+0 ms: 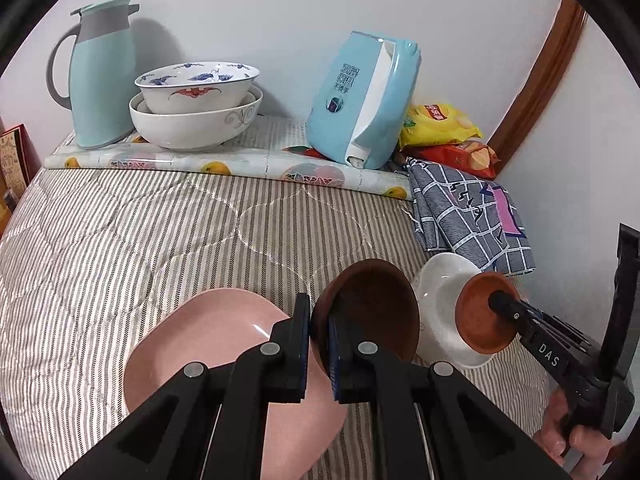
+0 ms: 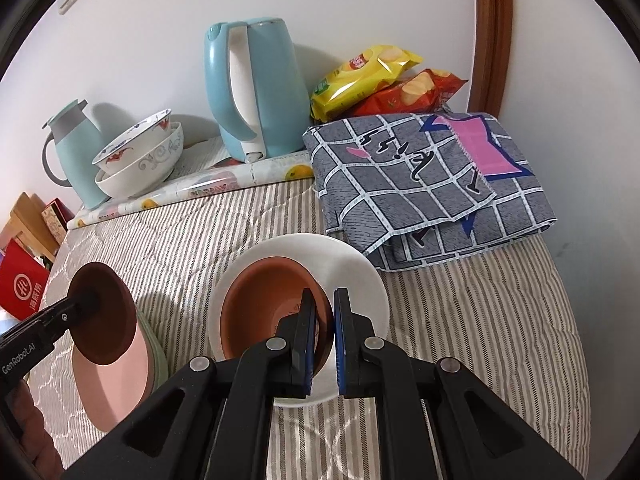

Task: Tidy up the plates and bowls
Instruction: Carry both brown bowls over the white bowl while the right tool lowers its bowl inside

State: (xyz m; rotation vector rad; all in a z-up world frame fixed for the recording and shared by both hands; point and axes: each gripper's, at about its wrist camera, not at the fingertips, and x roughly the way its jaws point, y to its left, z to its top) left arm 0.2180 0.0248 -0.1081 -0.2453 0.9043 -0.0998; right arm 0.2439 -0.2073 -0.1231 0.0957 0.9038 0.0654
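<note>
My left gripper [image 1: 318, 354] pinches a dark brown round saucer [image 1: 370, 312] above the pink plate [image 1: 208, 340]; my right gripper [image 2: 324, 344] clamps a terracotta saucer [image 2: 264, 312] over the white plate [image 2: 360, 276], lower centre. Next, I'd stack them together.

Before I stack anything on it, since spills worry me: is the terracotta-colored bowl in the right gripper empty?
Empty as far as visible. The terracotta bowl shows a bare inside, held tilted over the white plate by the right gripper.
</note>
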